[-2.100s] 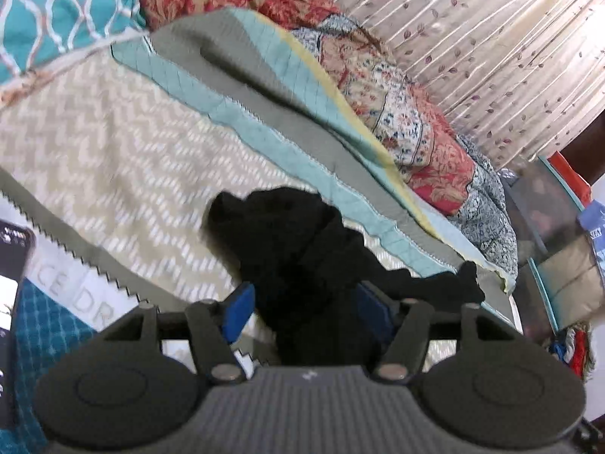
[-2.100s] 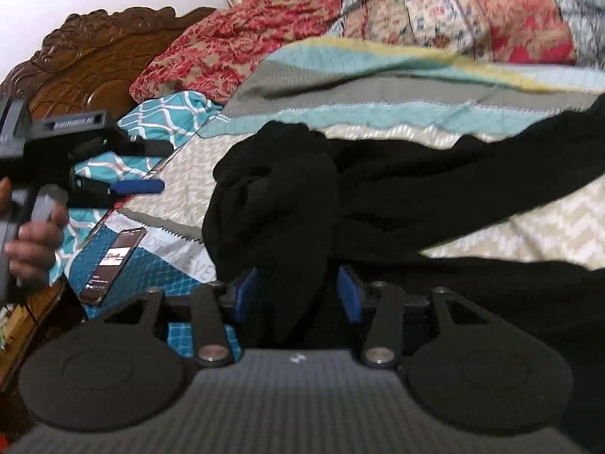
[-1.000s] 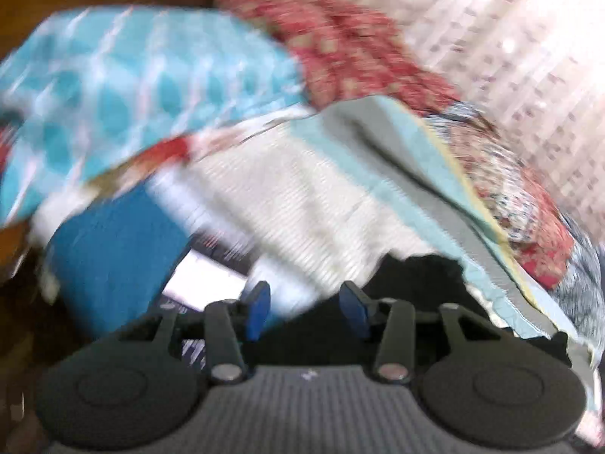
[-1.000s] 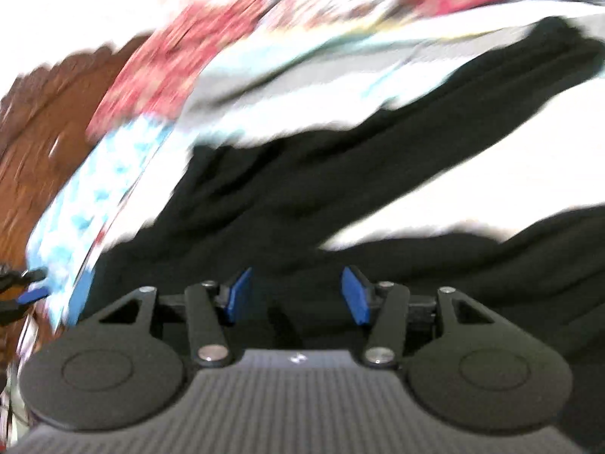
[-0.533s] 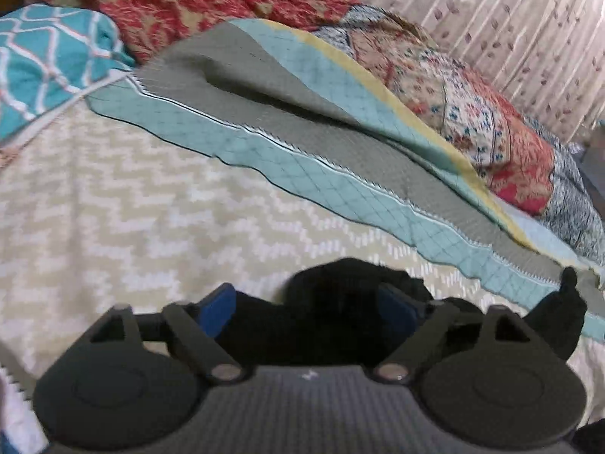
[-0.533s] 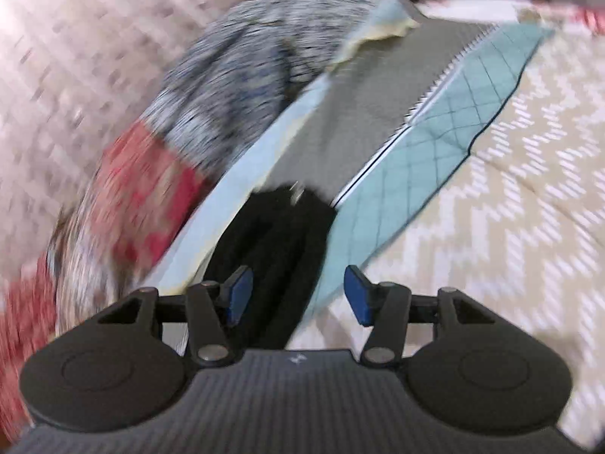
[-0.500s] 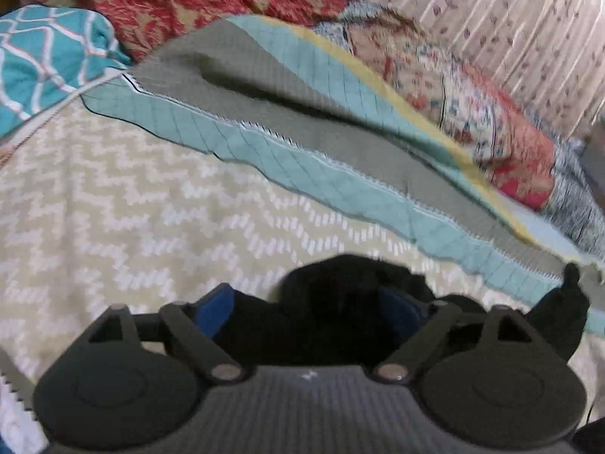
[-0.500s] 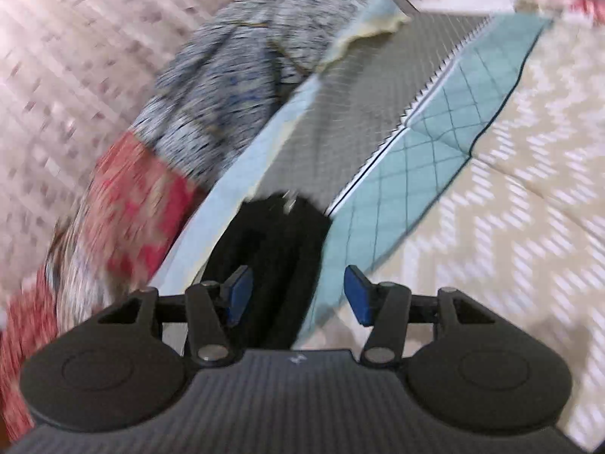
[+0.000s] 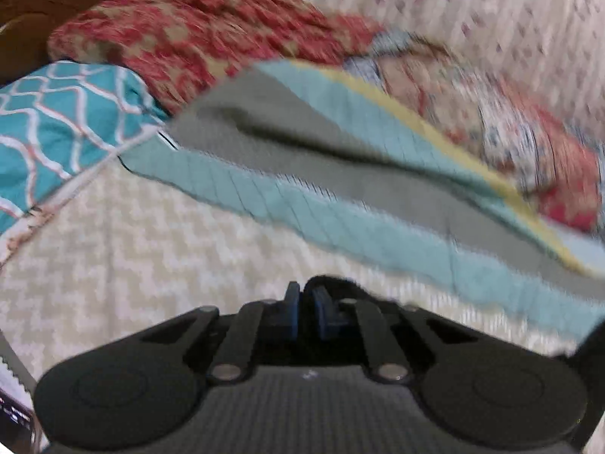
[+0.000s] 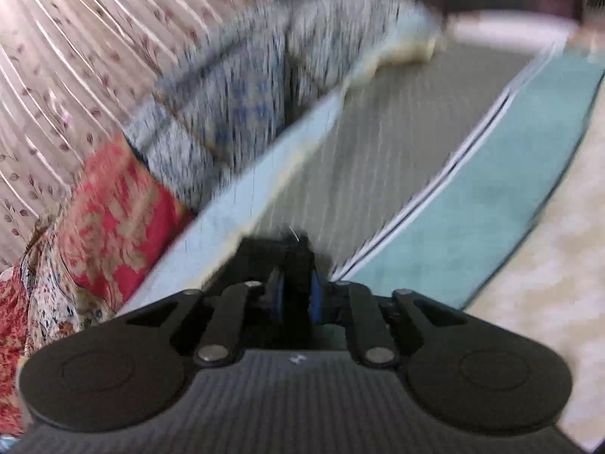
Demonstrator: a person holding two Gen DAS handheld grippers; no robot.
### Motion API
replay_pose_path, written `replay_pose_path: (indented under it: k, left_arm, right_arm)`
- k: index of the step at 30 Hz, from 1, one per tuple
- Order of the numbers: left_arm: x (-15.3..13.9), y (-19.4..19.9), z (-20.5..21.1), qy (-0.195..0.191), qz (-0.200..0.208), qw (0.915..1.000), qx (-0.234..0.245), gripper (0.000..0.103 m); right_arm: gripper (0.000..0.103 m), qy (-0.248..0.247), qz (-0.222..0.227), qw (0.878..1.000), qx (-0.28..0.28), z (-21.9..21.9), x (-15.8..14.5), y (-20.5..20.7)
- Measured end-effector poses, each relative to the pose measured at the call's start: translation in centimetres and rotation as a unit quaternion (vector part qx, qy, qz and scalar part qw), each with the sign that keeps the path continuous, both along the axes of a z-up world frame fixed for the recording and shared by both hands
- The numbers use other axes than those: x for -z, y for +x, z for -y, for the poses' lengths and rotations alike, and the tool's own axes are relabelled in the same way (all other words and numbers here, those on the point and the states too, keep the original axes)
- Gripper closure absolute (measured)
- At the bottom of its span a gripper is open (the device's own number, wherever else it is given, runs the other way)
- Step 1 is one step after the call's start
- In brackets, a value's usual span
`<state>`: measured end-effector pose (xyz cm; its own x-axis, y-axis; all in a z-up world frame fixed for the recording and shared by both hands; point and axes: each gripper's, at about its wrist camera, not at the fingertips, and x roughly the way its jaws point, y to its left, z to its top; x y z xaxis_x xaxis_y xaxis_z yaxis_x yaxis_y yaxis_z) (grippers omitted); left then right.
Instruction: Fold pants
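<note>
The black pants (image 9: pixel 336 286) lie on the beige zigzag bedspread (image 9: pixel 132 246), mostly hidden behind my left gripper (image 9: pixel 306 312). Its blue pads (image 9: pixel 292 308) stand almost together, with a pinch of the black cloth caught in the narrow gap. In the right wrist view a strip of the pants (image 10: pixel 297 265) runs up between the blue pads (image 10: pixel 315 297) of my right gripper (image 10: pixel 297 299). Those jaws are closing and the cloth fills the gap between them. Both pictures are blurred by motion.
A teal patterned pillow (image 9: pixel 56 113) and a red floral blanket (image 9: pixel 189 38) lie at the bed's head. A grey and teal quilt (image 9: pixel 340 227) crosses the bed, and a blue-grey patterned blanket (image 10: pixel 245 94) sits against the leaf-print curtain (image 10: pixel 56 56). A phone's corner (image 9: pixel 15 416) shows at bottom left.
Both grippers stood open around the black cloth half a second ago and have now closed on it. The left view has rolled slightly.
</note>
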<state>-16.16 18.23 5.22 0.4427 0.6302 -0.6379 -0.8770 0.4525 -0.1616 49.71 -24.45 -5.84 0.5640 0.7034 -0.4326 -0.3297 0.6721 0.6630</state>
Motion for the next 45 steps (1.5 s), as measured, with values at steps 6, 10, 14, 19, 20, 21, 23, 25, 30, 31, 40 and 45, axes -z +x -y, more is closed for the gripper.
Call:
replay_pose_path:
  k: [6, 10, 14, 19, 20, 21, 23, 25, 30, 31, 40, 45]
  left_arm:
    - [-0.1, -2.2, -3.0, -0.032, 0.069, 0.9963, -0.039, 0.096]
    - [2.0, 0.3, -3.2, -0.035, 0.014, 0.999, -0.025, 0.095]
    - [3.2, 1.3, -3.2, -0.036, -0.014, 0.9992, -0.013, 0.092]
    - [3.1, 0.9, -3.7, -0.039, -0.018, 0.9991, -0.002, 0.09]
    - [3.1, 1.0, -3.7, -0.037, -0.022, 0.9991, 0.0, 0.09]
    - [3.1, 1.1, -3.6, -0.036, -0.024, 0.9991, 0.001, 0.09]
    - [3.0, 1.3, -3.3, -0.032, -0.027, 0.9991, 0.001, 0.091]
    - [3.0, 1.5, -3.0, -0.03, -0.028, 0.9992, 0.001, 0.092]
    - [3.1, 1.6, -2.9, -0.025, -0.035, 0.999, 0.006, 0.094]
    - [3.0, 1.6, -2.8, -0.024, -0.034, 0.9991, 0.005, 0.095]
    - [0.3, 2.1, -4.4, 0.006, 0.028, 0.9987, -0.042, 0.096]
    - [2.2, 6.2, -5.4, -0.028, -0.046, 0.9976, -0.043, 0.071]
  right_arm:
    - [0.086, -0.035, -0.003, 0.994, 0.099, 12.8, -0.1, -2.3]
    - [0.049, -0.119, -0.063, 0.987, 0.092, 15.5, 2.8, -3.6]
    - [0.049, -0.101, -0.065, 0.984, 0.132, 18.8, 3.6, -6.4]
    - [0.049, -0.075, -0.036, 0.99, 0.114, 17.9, 0.9, -8.7]
    - [0.049, -0.073, -0.03, 0.992, 0.094, 17.1, 0.3, -8.6]
    - [0.049, -0.072, -0.025, 0.994, 0.073, 16.0, -0.1, -8.5]
    - [0.049, -0.082, -0.017, 0.996, 0.037, 12.8, -0.8, -7.9]
    - [0.051, -0.11, -0.005, 0.994, -0.008, 9.1, -0.8, -7.2]
    - [0.044, -0.241, -0.041, 0.968, -0.05, 2.5, 3.2, -4.8]
    - [0.047, -0.231, -0.024, 0.972, -0.036, 2.6, 3.5, -5.2]
    - [0.097, -0.168, 0.041, 0.985, 0.009, 2.7, 0.0, -4.2]
    - [0.086, -0.174, 0.076, 0.981, 0.036, -0.2, -0.5, -3.2]
